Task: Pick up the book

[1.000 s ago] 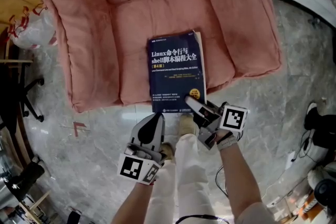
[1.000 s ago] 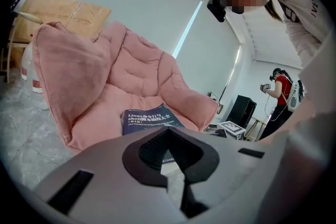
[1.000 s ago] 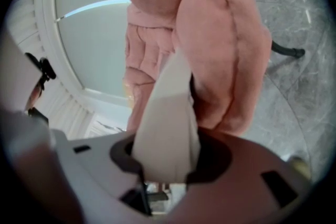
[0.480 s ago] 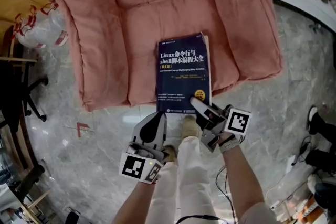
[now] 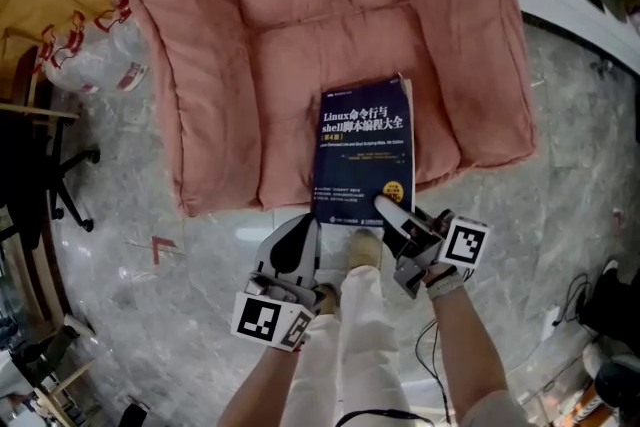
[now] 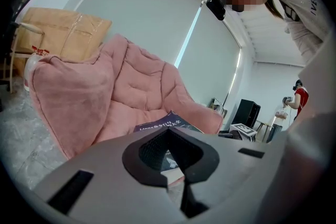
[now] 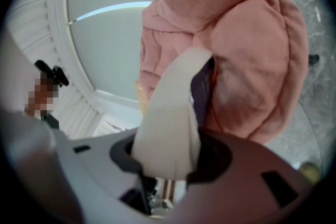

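Pink cushion [image 5: 300,45] beneath book [image 5: 362,150], marble floor [image 5: 560,215]

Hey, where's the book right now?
In the head view the book is just right of centre, over the front edge of the pink cushion, with the right gripper clamped on its near right corner.

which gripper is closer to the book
Right. The right gripper grips the book at its near right corner; the left gripper is shut, just off the near left corner.
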Available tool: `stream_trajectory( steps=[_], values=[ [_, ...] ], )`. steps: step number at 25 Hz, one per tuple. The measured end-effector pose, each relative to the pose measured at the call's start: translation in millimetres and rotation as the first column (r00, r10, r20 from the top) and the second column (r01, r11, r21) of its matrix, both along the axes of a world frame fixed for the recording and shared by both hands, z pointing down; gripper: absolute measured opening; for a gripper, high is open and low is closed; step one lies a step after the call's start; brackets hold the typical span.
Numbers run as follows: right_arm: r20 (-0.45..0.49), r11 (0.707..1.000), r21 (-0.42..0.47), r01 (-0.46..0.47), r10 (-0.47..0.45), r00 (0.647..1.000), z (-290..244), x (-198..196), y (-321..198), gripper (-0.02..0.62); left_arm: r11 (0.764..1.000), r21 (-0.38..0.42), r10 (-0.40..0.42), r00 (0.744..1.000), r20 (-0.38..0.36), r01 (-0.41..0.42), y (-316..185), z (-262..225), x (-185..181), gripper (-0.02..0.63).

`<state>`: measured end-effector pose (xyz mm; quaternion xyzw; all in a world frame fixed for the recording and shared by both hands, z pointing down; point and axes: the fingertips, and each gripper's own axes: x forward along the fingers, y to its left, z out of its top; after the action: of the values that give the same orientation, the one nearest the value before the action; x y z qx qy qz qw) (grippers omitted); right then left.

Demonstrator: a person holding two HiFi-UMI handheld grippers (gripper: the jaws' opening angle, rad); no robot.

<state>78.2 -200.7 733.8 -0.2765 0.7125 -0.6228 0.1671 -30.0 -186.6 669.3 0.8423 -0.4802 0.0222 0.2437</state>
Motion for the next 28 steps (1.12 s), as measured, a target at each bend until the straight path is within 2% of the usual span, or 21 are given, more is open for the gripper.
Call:
stream_trajectory(
  steps=[28],
  values=[
    [0.015, 0.995, 0.086, 0.05, -0.051, 0.999, -90.9, 8.9, -27.1, 0.186, 0.996, 0.059, -0.065, 0.998, -0.007, 0.065, -33.8, -70.0, -9.6, 0.017]
  ],
)
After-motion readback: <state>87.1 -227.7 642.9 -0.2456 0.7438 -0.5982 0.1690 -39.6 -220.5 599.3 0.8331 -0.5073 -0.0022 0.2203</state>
